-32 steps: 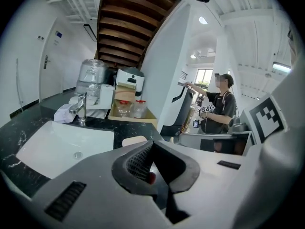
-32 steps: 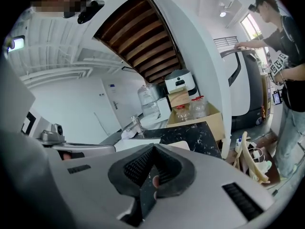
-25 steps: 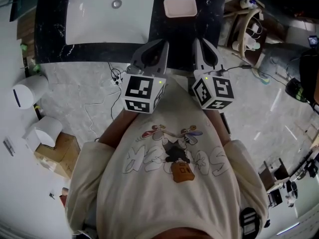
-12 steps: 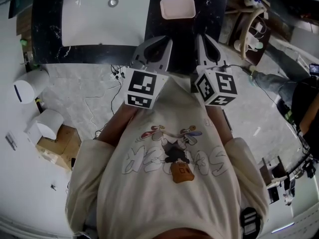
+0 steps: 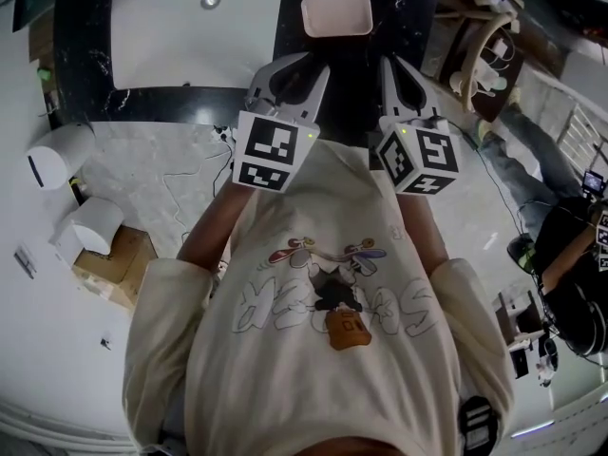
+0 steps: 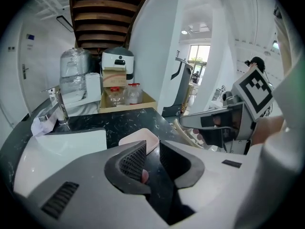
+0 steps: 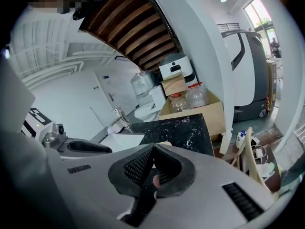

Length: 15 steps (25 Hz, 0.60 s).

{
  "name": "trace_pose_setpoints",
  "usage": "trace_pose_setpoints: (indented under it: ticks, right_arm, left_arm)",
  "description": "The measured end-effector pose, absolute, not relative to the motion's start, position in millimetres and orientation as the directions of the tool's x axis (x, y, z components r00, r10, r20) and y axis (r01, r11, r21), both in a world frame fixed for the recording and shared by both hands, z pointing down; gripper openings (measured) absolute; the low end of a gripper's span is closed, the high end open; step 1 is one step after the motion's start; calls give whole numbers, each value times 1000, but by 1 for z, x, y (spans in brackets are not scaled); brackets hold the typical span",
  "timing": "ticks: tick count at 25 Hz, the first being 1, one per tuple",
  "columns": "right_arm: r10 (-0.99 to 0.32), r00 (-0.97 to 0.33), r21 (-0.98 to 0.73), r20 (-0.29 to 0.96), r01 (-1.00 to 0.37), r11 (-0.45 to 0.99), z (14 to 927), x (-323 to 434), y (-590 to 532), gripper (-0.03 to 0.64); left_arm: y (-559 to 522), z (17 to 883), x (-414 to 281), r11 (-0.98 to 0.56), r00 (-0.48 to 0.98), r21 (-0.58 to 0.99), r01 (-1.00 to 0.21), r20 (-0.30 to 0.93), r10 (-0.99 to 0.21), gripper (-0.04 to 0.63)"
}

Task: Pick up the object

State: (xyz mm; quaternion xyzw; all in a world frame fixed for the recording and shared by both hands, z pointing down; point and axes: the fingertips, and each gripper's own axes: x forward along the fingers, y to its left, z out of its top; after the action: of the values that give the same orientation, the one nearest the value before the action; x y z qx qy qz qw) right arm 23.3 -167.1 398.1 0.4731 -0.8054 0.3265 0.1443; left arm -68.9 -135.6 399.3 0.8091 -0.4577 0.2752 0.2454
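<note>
**Head view.** You hold two grippers side by side, their tips over the front part of the black counter point(image 5: 85, 65). The left gripper point(image 5: 304, 65) and the right gripper point(image 5: 397, 65) are near each other but apart. One pink dish point(image 5: 337, 13) lies ahead of them on the dark strip between the right edge of the one white sink point(image 5: 190, 46) and the counter's right end. Bare counter separates the jaw tips from the dish.

**Left gripper view.** The jaws have just been opening and stand apart by a narrow gap, with nothing between them. The pink dish point(image 6: 143, 138) shows beyond the gap, clear of both pads. The sink point(image 6: 62, 144) lies to the left, with one faucet point(image 6: 59, 109) at its far side. One cardboard box point(image 6: 125, 104) holding two jars point(image 6: 134, 92) stands at the counter's far edge.

**Right gripper view.** The jaw tips meet and grip nothing. The counter point(image 7: 181, 128) lies ahead, and its right edge drops to open floor.
</note>
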Motion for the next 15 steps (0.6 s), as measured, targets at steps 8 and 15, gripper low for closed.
trace_pose_setpoints:
  ticks: [8, 15]
  right_arm:
    - [-631, -533, -401, 564, -845, 355, 414, 20, -185, 17]
    - [-602, -545, -414, 584, -838, 356, 427, 14, -196, 17]
  left_arm:
    - [-152, 427, -65, -539, 392, 49, -841, 742, -544, 106]
    - [-159, 459, -63, -631, 362, -3, -776, 817, -449, 120]
